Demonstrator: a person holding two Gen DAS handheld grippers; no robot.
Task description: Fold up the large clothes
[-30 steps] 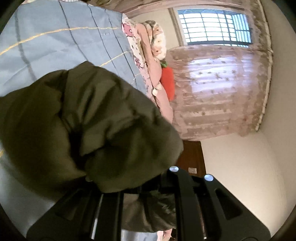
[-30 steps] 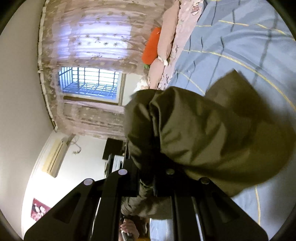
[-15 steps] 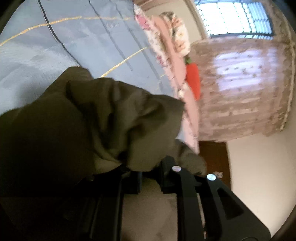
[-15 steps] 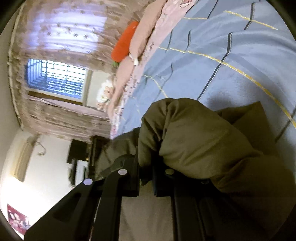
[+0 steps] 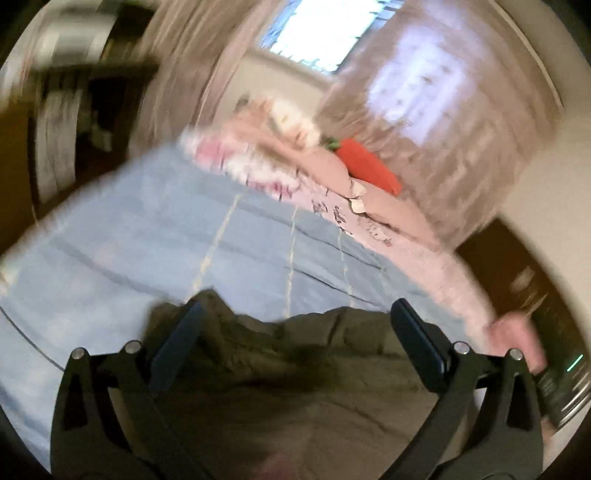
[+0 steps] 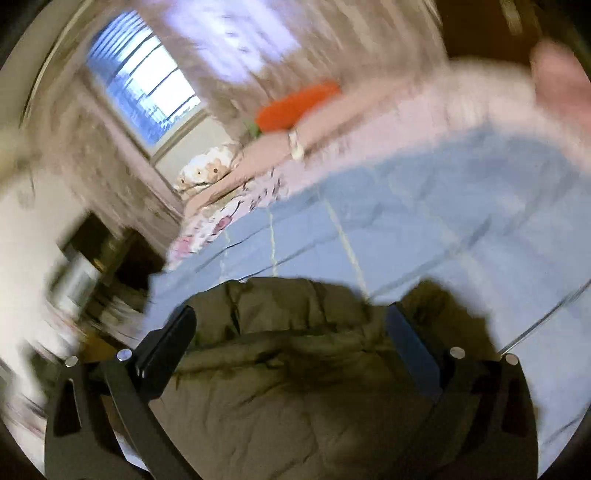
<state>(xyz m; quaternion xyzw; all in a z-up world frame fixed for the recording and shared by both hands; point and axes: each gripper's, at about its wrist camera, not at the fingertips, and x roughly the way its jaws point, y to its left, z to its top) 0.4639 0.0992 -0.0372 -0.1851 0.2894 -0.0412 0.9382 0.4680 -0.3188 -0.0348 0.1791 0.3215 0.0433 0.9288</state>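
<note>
An olive-green padded jacket (image 5: 295,369) lies bunched on the blue bed cover (image 5: 147,240), right under both grippers. My left gripper (image 5: 295,314) is open, its two fingers spread wide above the jacket with nothing between them. In the right wrist view the same jacket (image 6: 288,369) fills the lower middle, and my right gripper (image 6: 288,317) is open too, fingers wide apart over the fabric. Both views are blurred by motion.
The blue bed cover (image 6: 424,221) with yellow and dark lines stretches beyond the jacket. Pink pillows (image 5: 369,206) and an orange carrot-shaped cushion (image 5: 369,170) lie at the far edge, below curtains and a window (image 5: 314,33). Dark furniture (image 5: 74,110) stands at the left.
Both grippers have let go of the jacket and opened wide. Both cameras have swung round to an upright view, and the jacket now lies on the bed below them.
</note>
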